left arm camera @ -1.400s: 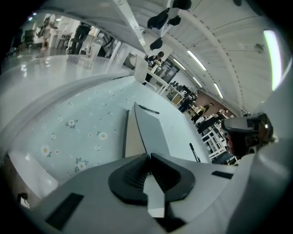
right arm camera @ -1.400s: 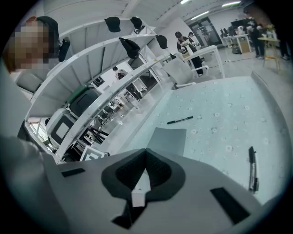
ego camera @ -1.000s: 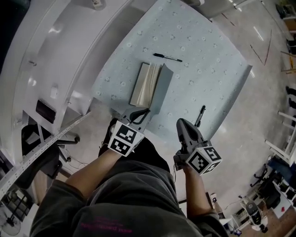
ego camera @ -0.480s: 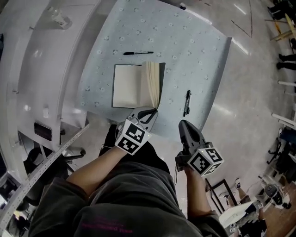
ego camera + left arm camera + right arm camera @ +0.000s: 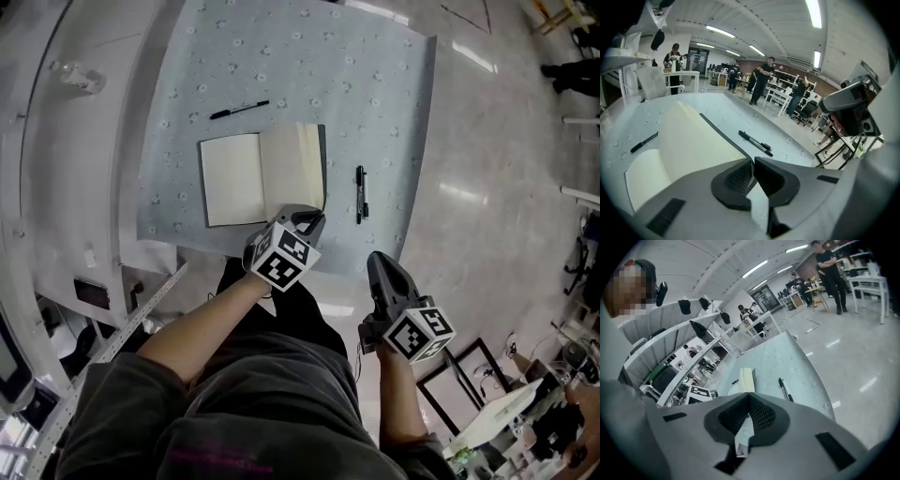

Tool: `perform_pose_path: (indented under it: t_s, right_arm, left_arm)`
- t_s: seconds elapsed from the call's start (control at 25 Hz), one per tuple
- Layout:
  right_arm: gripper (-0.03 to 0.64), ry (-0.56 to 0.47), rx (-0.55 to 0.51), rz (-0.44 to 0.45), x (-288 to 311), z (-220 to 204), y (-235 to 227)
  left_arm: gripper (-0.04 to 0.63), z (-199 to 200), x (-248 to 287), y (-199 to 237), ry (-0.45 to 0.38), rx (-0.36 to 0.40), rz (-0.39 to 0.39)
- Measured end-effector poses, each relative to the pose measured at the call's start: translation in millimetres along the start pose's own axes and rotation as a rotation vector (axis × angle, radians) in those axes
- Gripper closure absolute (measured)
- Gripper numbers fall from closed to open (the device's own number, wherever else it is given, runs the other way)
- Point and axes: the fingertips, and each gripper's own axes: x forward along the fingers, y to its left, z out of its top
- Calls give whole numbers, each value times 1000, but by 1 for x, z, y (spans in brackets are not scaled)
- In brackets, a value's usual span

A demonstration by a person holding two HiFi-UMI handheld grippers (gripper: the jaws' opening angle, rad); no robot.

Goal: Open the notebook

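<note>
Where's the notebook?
Head view: the notebook lies open, a thin pen beyond it, a thick pen at its right, the left gripper by its near edge.

Notebook (image 5: 258,176) matt cream paper; table cover (image 5: 309,56) matt, patterned; floor (image 5: 487,141) glossy.

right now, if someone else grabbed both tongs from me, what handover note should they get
Left tongs: shut, nothing between them, by the near right corner of the notebook.
Right tongs: shut, empty, off the table's edge, over the floor.
The notebook lies open on the patterned table cover, blank pages up. The far pen lies beyond it and the right pen beside it, both apart from it.
Done: the notebook is open.
To do: probably nothing but checking that the pages stay down.
</note>
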Motion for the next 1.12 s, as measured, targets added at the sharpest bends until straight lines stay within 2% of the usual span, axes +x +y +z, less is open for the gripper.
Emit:
perform_pose_path:
  t_s: [0.4, 0.6, 0.84, 1.12]
  right_arm:
    - [614, -16, 64, -45, -9, -9, -22]
    - [614, -22, 72, -59, -13, -9, -28]
    - [614, -22, 72, -57, -9, -9, -27]
    - [614, -23, 50, -24, 7, -7, -8]
  left_arm:
    - [548, -12, 51, -5, 135, 47, -5]
    - [540, -19, 66, -9, 173, 62, -12]
    - [523, -15, 55, -6, 144, 56, -21]
    - [522, -3, 20, 15, 67, 30, 20]
